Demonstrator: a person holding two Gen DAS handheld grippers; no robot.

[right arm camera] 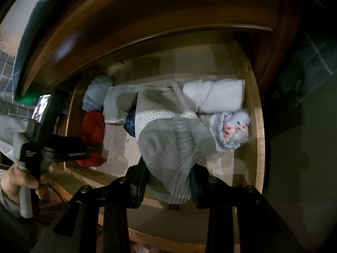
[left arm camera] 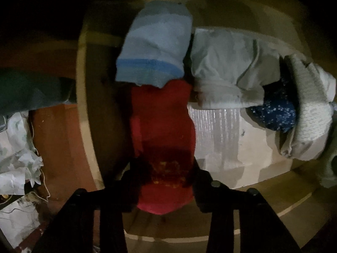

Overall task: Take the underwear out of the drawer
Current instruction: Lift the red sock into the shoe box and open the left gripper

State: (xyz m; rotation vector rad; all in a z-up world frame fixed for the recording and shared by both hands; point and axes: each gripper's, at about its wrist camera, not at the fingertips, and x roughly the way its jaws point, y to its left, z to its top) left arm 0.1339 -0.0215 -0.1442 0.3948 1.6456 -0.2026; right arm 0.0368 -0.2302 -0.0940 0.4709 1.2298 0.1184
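Both tongs closed on cloth inside the open drawer.

The left tongs (left arm camera: 165,181), low centre of the left view, pinch a red folded piece of underwear (left arm camera: 162,126); the pads are dark and hard to make out. A light blue folded piece (left arm camera: 155,48) overlaps the red one's far end, upper centre. A pale grey garment (left arm camera: 227,67) touches both on the right. A dark blue speckled piece (left arm camera: 276,113) lies half hidden under white knit cloth (left arm camera: 311,105), right edge. The right tongs (right arm camera: 168,181), low centre of the right view, are pressed together on a grey knit garment (right arm camera: 168,145), which covers the drawer's (right arm camera: 260,126) middle. A white roll (right arm camera: 217,97) and a flowered blue piece (right arm camera: 233,128) lie upper right. A hand (right arm camera: 19,179), lower left, is cut off by the frame.
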